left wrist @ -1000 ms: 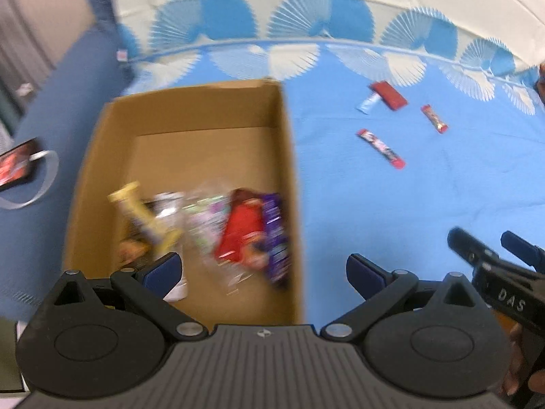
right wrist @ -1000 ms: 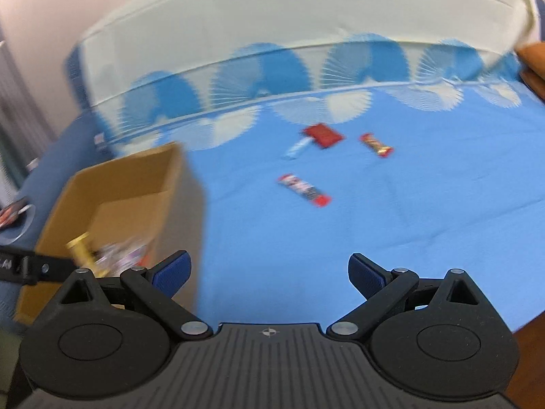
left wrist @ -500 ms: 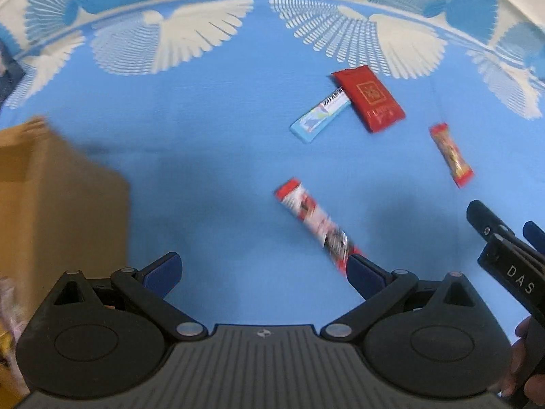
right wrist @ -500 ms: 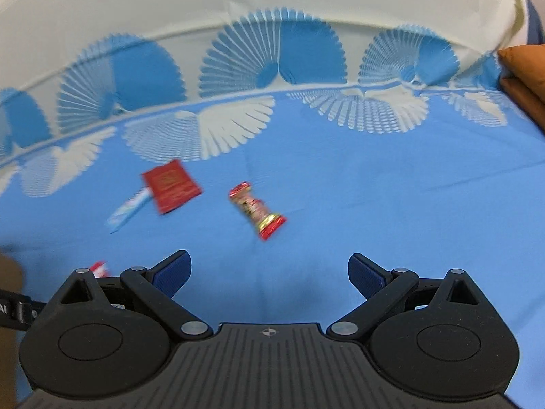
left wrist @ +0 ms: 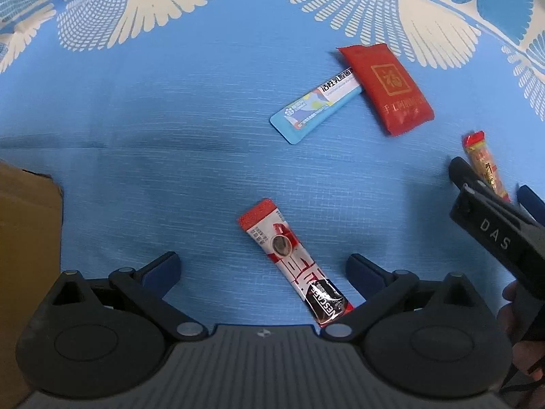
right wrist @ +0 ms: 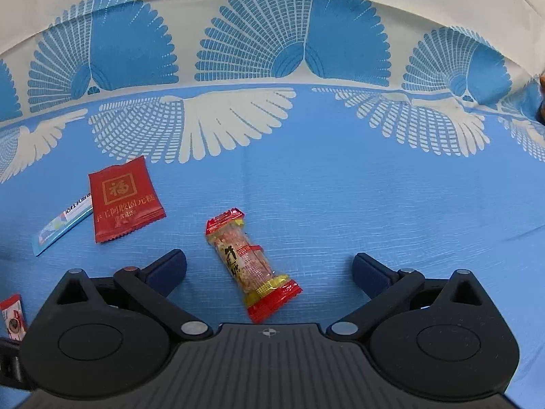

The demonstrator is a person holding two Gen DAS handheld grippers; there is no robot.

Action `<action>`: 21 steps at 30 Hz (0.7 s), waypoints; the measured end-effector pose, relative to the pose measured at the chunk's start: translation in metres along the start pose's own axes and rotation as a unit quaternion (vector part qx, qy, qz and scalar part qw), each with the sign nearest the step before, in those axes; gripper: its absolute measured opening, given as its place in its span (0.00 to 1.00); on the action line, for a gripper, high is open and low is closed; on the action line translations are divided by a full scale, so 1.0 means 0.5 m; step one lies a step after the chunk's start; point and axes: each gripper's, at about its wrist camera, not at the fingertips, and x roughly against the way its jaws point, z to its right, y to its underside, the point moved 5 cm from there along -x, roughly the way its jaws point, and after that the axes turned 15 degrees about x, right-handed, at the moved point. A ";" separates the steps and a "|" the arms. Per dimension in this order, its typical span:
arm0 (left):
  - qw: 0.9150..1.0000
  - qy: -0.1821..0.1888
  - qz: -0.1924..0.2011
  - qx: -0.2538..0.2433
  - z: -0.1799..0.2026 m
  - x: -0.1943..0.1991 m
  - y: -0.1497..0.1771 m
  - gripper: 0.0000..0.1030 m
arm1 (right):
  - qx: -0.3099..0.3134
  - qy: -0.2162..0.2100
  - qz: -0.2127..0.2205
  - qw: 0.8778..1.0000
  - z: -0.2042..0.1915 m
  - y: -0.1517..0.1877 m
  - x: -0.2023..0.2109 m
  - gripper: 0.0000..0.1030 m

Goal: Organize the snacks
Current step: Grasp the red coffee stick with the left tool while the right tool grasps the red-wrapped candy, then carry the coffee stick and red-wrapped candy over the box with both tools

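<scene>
Our left gripper (left wrist: 262, 266) and right gripper (right wrist: 269, 269) both gape empty, the stick (left wrist: 296, 269) and candy (right wrist: 250, 259) lying flat on the cloth (left wrist: 170, 136) between their fingers. Each wrapper lies slantwise, so closing now could, we judge, pinch a corner and let it slip.

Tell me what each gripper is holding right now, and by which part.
Nothing is held. The left gripper is open over the coffee stick; the right gripper is open over the red-ended candy.
</scene>
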 end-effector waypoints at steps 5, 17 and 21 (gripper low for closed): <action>1.000 0.009 0.015 -0.008 -0.003 0.035 0.012 0.59 | 0.018 -0.007 0.017 1.000 -0.016 -0.006 0.030 0.48; 0.995 0.065 0.037 -0.073 -0.053 0.219 0.085 0.11 | -0.052 -0.020 -0.012 0.998 -0.053 0.038 0.228 0.21; 0.992 0.083 0.056 -0.080 -0.105 0.320 0.123 0.11 | -0.060 -0.027 0.011 0.998 -0.096 0.038 0.360 0.21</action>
